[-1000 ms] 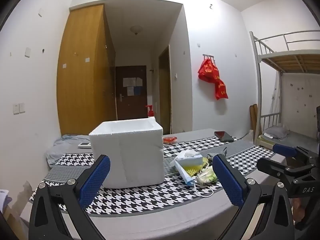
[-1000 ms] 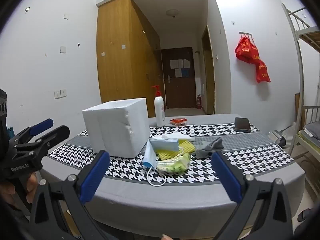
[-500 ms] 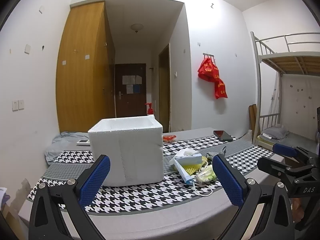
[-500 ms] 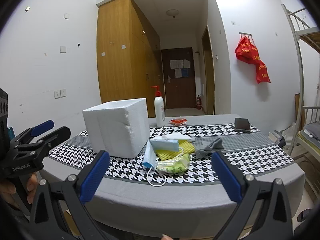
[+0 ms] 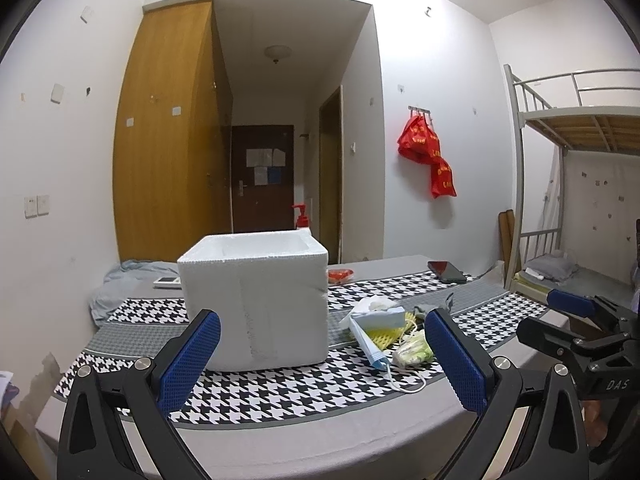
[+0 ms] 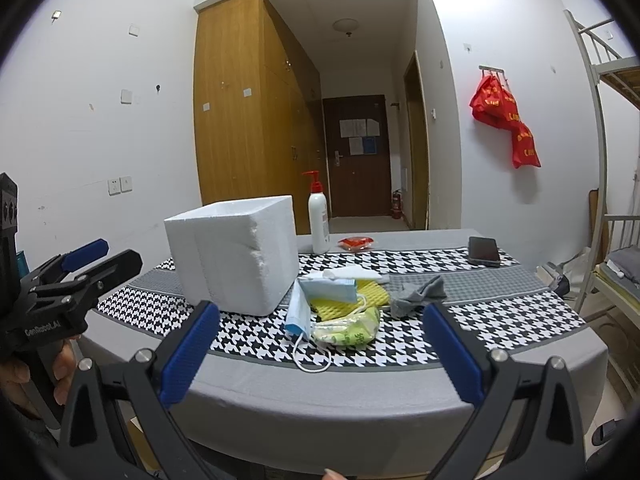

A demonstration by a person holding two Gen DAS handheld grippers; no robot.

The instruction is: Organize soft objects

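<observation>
Left gripper [image 5: 320,360] spread wide, empty, held short of table [image 5: 304,444] edge. Right gripper [image 6: 320,350] likewise spread wide, empty, near table front. White foam box [image 6: 236,254] open-topped, upright on checked cloth [image 6: 500,316]. Just right of box, heap of soft things: blue mask [image 6: 298,314], yellow sponge [image 6: 370,298], green packet [image 6: 348,330], grey sock [image 6: 420,294]. Pump bottle [image 6: 319,220] behind box. Phone [image 6: 484,251] far right.

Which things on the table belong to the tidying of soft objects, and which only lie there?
For the job:
- foam box
- blue face mask
- yellow sponge
- grey cloth
- green packet
- white tissue

Just lying about:
- pump bottle
- black phone
- red packet
</observation>
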